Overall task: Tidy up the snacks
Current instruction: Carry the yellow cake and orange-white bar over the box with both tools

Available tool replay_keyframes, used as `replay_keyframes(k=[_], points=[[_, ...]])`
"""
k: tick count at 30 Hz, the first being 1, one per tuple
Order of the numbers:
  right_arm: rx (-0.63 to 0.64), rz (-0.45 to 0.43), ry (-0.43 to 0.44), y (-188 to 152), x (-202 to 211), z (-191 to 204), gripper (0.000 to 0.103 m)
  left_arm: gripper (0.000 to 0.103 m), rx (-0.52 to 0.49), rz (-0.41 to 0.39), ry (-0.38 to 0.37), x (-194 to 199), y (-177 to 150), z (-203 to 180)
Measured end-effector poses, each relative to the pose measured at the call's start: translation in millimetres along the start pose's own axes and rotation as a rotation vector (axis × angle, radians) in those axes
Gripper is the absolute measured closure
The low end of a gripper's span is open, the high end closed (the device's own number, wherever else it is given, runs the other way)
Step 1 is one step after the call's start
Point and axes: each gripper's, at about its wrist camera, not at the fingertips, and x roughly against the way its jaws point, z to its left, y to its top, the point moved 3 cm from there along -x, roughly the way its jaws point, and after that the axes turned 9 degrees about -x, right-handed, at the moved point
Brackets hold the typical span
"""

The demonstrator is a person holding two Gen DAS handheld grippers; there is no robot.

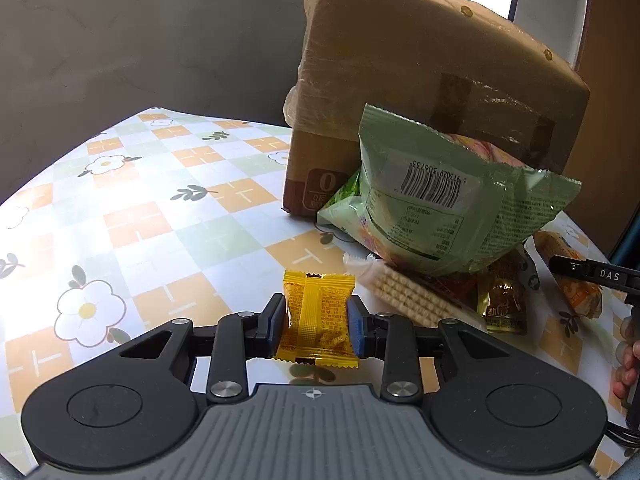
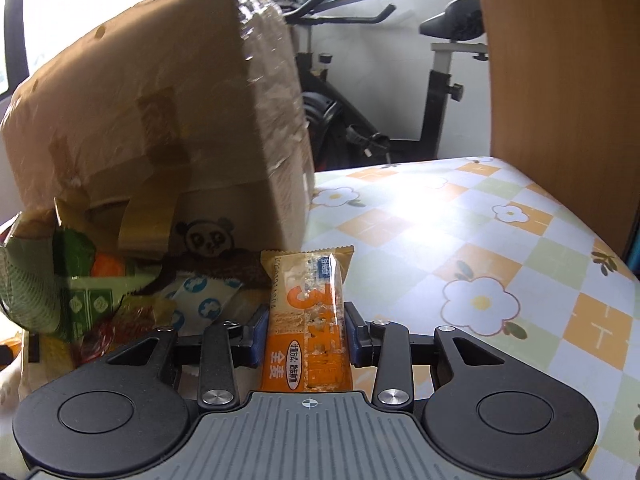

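Note:
My left gripper (image 1: 316, 322) is shut on a small yellow snack packet (image 1: 318, 318), held just above the flowered tablecloth (image 1: 140, 220). My right gripper (image 2: 306, 332) is shut on an orange wholewheat cracker bar (image 2: 306, 320), held upright near the box. A pile of snacks lies against a taped cardboard box (image 1: 400, 92): a green bag (image 1: 440, 208) with a barcode, a wafer pack (image 1: 404, 294), a gold sachet (image 1: 502, 304). In the right wrist view the box (image 2: 168, 120) stands behind green wrappers (image 2: 48, 280) and a white and blue packet (image 2: 200, 296).
The right gripper's black body (image 1: 600, 276) and a hand show at the right edge of the left wrist view. An exercise bike (image 2: 400, 92) stands beyond the table. A wooden panel (image 2: 560, 72) rises at the table's right side.

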Motion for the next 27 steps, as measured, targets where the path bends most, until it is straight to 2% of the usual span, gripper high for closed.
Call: replay_keyframes(k=[17, 22, 27], points=[[-0.098, -0.053, 0.006, 14.5, 27.3, -16.0, 0.069, 0.068, 0.030, -0.117, 0.017, 35.0, 18.9, 8.0], [-0.103, -0.100, 0.034, 32.2, 39.1, -9.5, 0.069, 0.068, 0.020, -0.168, 0.028, 49.8, 30.3, 12.6], [-0.120, -0.169, 0.076, 64.1, 52.6, -0.6, 0.069, 0.068, 0.030, -0.255, 0.039, 65.9, 59.4, 20.9]])
